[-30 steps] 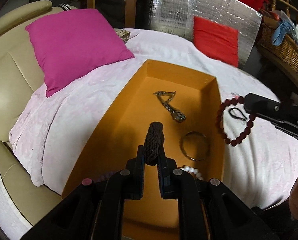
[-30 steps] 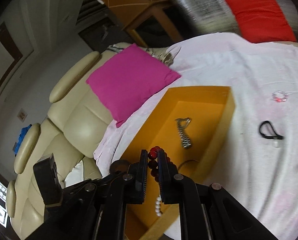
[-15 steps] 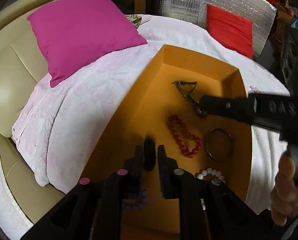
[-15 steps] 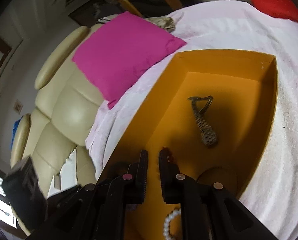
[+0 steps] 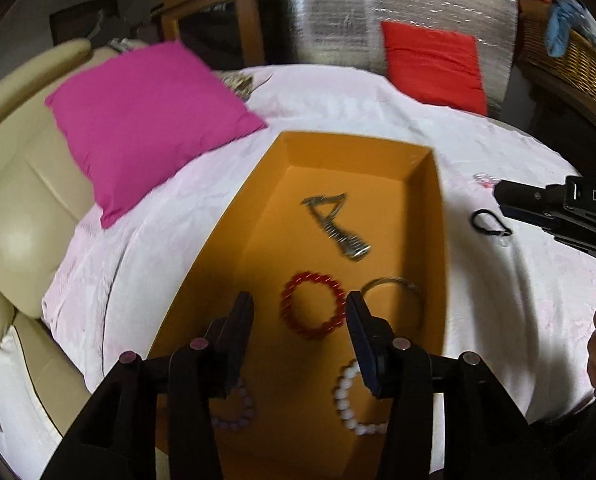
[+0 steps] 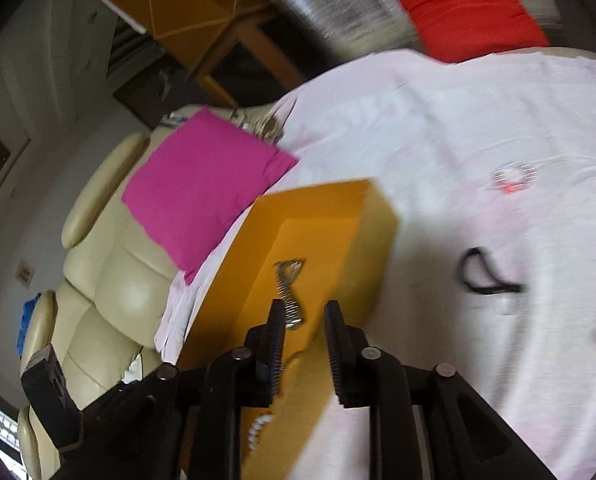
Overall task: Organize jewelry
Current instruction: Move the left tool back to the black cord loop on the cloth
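Both claws are opening and empty, the left claw (image 5: 299,312) above the red bead bracelet (image 5: 313,305) in the orange box (image 5: 437,216)

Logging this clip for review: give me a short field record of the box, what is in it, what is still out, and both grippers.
container: orange box on pink sheet
inside: red bead bracelet, metal bangle, white bead bracelet, lilac bead bracelet, braided metal piece
still out: black cord loop, small clear bracelet
left gripper: jaws opening, nothing between
right gripper: jaws opening, empty
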Tool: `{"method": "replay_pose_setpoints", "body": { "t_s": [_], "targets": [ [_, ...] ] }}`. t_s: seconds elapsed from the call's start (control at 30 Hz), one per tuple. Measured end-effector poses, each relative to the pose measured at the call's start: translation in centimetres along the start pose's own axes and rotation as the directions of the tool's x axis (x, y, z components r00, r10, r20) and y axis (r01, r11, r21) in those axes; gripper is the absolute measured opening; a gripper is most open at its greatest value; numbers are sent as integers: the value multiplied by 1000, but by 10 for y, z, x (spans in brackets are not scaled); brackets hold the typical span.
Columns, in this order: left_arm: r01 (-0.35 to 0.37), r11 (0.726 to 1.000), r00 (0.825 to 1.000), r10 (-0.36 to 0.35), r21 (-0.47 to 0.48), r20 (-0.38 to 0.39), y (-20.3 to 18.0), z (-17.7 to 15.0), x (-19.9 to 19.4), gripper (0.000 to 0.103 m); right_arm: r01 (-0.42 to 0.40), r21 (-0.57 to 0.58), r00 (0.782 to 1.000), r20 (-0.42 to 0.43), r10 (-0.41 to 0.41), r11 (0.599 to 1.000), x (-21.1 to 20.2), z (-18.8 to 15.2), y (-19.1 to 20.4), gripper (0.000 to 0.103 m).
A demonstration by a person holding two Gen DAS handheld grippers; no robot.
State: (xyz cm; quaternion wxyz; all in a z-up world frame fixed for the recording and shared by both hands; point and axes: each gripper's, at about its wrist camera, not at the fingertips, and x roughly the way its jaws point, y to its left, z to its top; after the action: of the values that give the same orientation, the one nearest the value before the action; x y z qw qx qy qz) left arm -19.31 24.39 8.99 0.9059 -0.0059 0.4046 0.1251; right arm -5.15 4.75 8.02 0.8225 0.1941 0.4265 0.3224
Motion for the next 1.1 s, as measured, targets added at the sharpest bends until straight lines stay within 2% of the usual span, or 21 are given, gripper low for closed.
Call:
{"method": "replay_pose_setpoints", "body": {
  "t_s": [0.17, 0.3, 0.7, 0.93, 1.1],
  "targets": [
    [-6, 999, 1000, 5, 47, 26, -25, 8, -12, 50, 49, 46, 998, 41, -51, 998, -31, 2, -37, 27],
    [-13, 997, 999, 11, 80, 35, -45, 13, -19, 51, 56, 112, 996, 60, -63, 992, -48, 7, -66, 27],
    [-35, 983, 999, 28, 178, 45, -107, 20, -31, 51, 103, 181, 993, 34, -111, 978, -84, 18, -106, 27],
    [-16, 971, 999, 9, 239, 31, -147, 24, -22, 52, 126, 225, 990, 39, -138, 966, -107, 25, -132, 28],
    [25, 969, 1000, -26, 245, 3, -166, 25, -8, 52, 152, 255, 986, 27, -165, 955, -116, 27, -149, 31]
  ]
}}
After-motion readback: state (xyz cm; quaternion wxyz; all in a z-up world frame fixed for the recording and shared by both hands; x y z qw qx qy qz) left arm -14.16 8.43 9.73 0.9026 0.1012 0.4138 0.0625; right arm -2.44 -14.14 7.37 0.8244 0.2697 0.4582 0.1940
